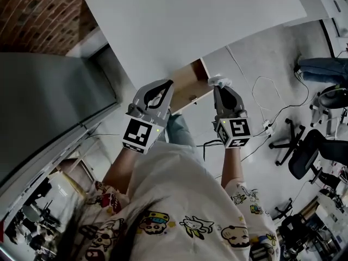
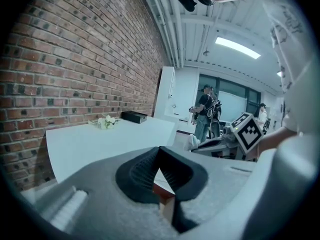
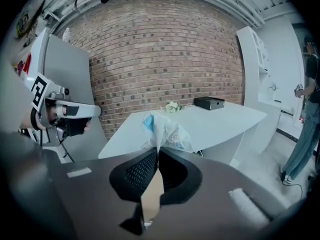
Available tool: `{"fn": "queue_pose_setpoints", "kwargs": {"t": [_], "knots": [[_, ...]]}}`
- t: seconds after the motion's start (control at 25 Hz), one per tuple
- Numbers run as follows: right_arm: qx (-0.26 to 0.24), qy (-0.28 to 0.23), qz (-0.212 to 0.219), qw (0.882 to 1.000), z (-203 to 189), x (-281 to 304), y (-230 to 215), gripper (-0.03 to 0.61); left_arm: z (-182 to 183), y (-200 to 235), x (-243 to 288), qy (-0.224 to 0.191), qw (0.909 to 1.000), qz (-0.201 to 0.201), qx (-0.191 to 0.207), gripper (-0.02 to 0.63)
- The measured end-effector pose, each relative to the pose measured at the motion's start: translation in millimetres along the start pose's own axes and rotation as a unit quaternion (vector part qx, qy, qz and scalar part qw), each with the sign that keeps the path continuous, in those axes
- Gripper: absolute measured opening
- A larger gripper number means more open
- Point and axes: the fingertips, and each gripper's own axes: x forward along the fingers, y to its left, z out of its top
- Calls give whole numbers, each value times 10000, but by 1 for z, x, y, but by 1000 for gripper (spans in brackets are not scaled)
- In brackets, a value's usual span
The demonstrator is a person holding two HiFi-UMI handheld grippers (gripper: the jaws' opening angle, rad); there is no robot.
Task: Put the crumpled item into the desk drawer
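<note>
Right gripper view: right tongs (image 3: 156, 150) pinched shut on the crumpled item (image 3: 167, 131), just beside the open drawer (image 1: 190, 85). Left tongs (image 2: 159, 148) closed, empty, at the drawer's opposite side.

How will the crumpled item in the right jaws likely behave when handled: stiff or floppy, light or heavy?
Probably floppy: the crumpled item looks like thin, translucent film bunched above the right gripper. Likely very light, since a pinch at its lower end holds it up. It may drift when released.
</note>
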Motion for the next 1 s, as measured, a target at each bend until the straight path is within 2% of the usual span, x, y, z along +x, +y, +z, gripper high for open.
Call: {"fn": "queue_pose_setpoints", "kwargs": {"t": [0.48,0.72,0.84,1.0], "knots": [[-249,842,508,9948,-92,63,7,14,-84,5,30,472,9982,-42,-370,-2],[-467,1156,770,9892,-142,103,7,14,-136,9,47,685,9968,-105,-405,-2],[-648,1392,945,9836,-173,122,6,14,-159,12,57,781,9959,-75,-441,-1],[-1080,1843,1213,9694,-214,145,5,14,-188,14,68,925,9943,-89,-529,-2]]}}
